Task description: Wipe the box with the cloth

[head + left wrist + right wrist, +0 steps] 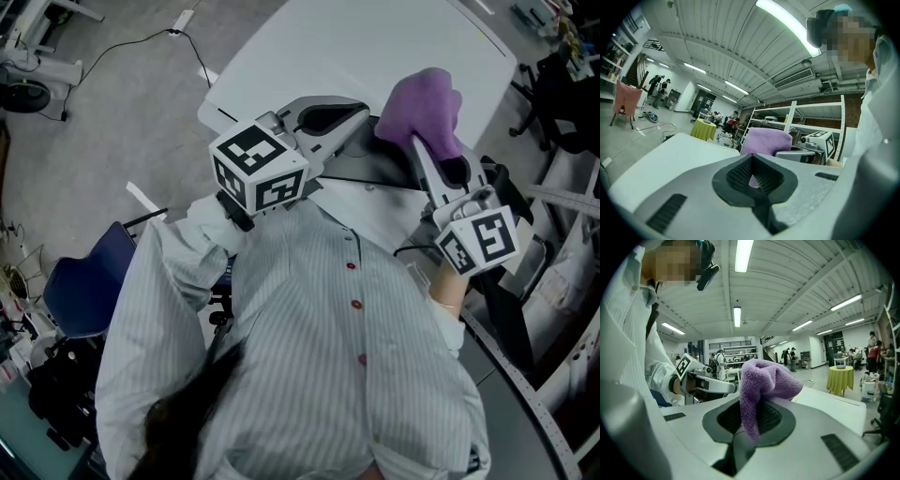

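Left tool (pixel 753 177) closed, empty, right tool (pixel 749 422) clamping purple cloth (pixel 767 377), white surface (pixel 375 47) ahead

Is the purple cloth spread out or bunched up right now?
Bunched up. The purple cloth rises as a crumpled lump, one end pinched in the right claw.

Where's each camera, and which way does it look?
Head view: on the head, looking down; shirt, left claw, right claw, white table.
Left gripper view: on the left claw, facing the purple cloth; shirt at right.
Right gripper view: on the right claw, facing the left claw; sleeve at left.
Both gripper views share the purple cloth.
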Demonstrator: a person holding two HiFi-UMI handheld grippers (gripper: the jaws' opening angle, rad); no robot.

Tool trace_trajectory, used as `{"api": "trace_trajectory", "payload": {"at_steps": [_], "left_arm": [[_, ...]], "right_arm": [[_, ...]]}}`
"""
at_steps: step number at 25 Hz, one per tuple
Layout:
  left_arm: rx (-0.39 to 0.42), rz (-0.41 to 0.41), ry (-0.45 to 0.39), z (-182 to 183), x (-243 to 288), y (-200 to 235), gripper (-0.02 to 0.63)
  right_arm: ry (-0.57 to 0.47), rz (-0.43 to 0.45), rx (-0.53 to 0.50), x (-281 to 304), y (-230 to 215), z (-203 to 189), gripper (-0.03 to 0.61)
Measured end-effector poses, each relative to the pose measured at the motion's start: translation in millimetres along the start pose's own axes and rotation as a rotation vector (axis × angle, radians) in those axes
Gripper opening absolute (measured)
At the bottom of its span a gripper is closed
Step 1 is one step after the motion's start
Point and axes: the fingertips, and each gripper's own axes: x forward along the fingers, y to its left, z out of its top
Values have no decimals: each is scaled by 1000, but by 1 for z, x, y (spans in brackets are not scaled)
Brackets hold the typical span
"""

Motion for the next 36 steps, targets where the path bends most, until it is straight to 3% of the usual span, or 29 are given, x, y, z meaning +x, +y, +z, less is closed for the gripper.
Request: {"api": "trace_trajectory", "payload": {"at_steps": [22, 36], "left_arm": [[67, -96, 169, -26, 4, -15, 8], [72, -99, 177, -28, 6, -14, 8]], "right_arm": [[50, 9, -7, 11, 3, -13, 51], [68, 2, -5, 8, 2, -19, 51]]}}
